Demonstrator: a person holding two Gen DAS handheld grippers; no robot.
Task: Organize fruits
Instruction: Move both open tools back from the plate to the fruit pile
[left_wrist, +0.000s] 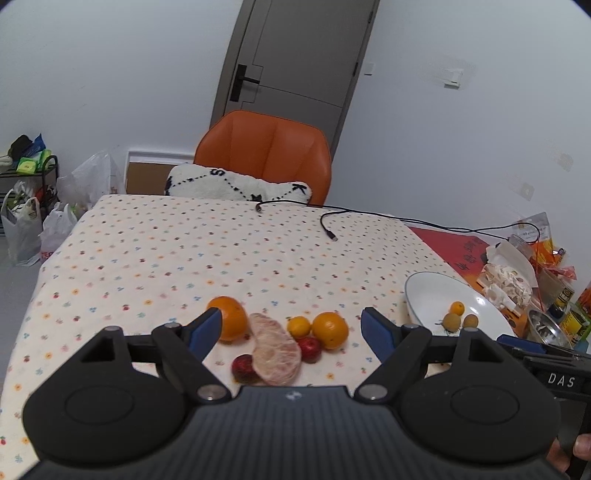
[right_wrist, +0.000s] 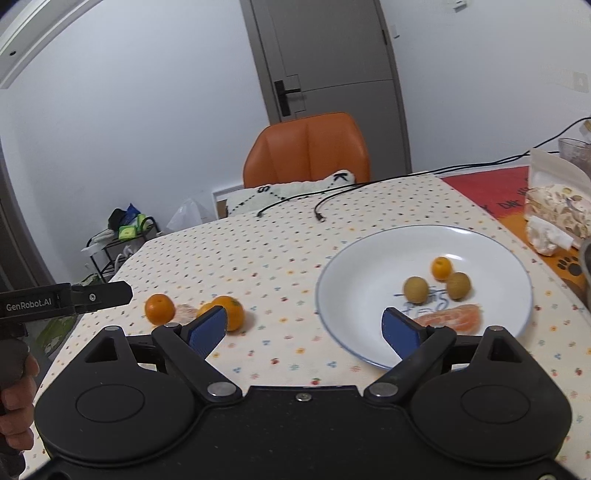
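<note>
On the table a loose cluster of fruit lies left of the round white ceramic plate (right_wrist: 332, 280): a large round orange (left_wrist: 229, 318) at the left, a peeled pale pink pomelo segment (left_wrist: 275, 356) lying flat, a small yellow-orange kumquat (left_wrist: 298, 326), another round orange (left_wrist: 330, 329) and two dark red jujubes (left_wrist: 309, 349) (left_wrist: 243, 368) touching the pomelo. In the plate sit one small orange kumquat (right_wrist: 441, 268), two brownish-green longans (right_wrist: 416, 290) (right_wrist: 458, 285) and peeled orange segments (right_wrist: 452, 318) near its front.
</note>
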